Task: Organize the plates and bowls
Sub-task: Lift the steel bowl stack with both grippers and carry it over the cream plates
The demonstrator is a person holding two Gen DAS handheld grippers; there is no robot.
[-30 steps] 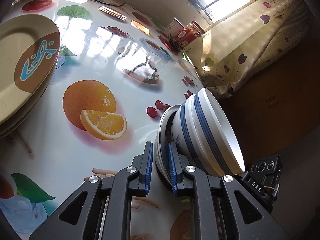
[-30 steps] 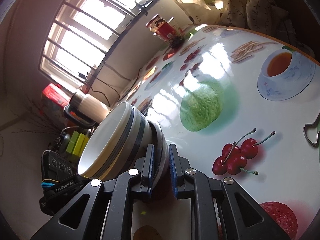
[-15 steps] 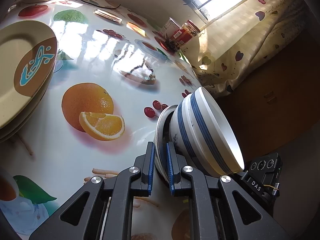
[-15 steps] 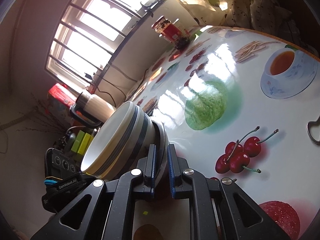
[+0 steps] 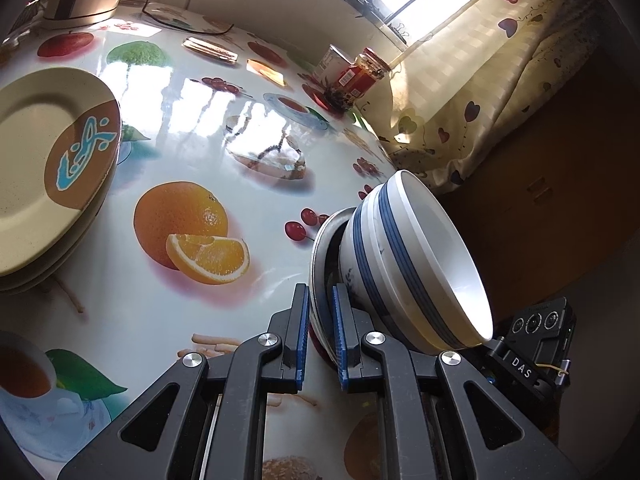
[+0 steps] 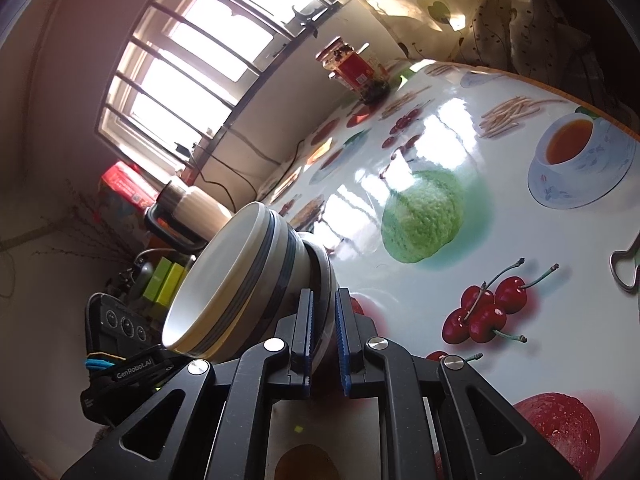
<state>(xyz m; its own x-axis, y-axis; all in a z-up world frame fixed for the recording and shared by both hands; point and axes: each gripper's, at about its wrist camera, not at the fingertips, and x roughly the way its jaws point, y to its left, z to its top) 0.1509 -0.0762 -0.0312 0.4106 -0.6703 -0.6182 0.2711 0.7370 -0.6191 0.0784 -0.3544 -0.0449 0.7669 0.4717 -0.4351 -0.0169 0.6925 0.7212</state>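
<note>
A small grey-white plate (image 5: pixel 320 240) carries stacked white bowls with blue bands (image 5: pixel 416 264), and the whole set is tipped in both views, the bowls' mouth facing lower right in the left wrist view and lower left in the right wrist view. It sits at lower centre of each frame, over the fruit-print table (image 5: pixel 224 152). The left gripper (image 5: pixel 320 332) clamps the plate's rim between its blue pads; the right gripper (image 6: pixel 322 334) grips the opposite rim likewise. At the left edge of the left view lies a stack of beige plates with a brown and blue motif (image 5: pixel 44 160), well apart. A red-labelled jar (image 5: pixel 362 74) stands at the table's far edge near the barred window (image 6: pixel 192 64). A kettle (image 6: pixel 192 212) shows behind the bowls in the right view.
</note>
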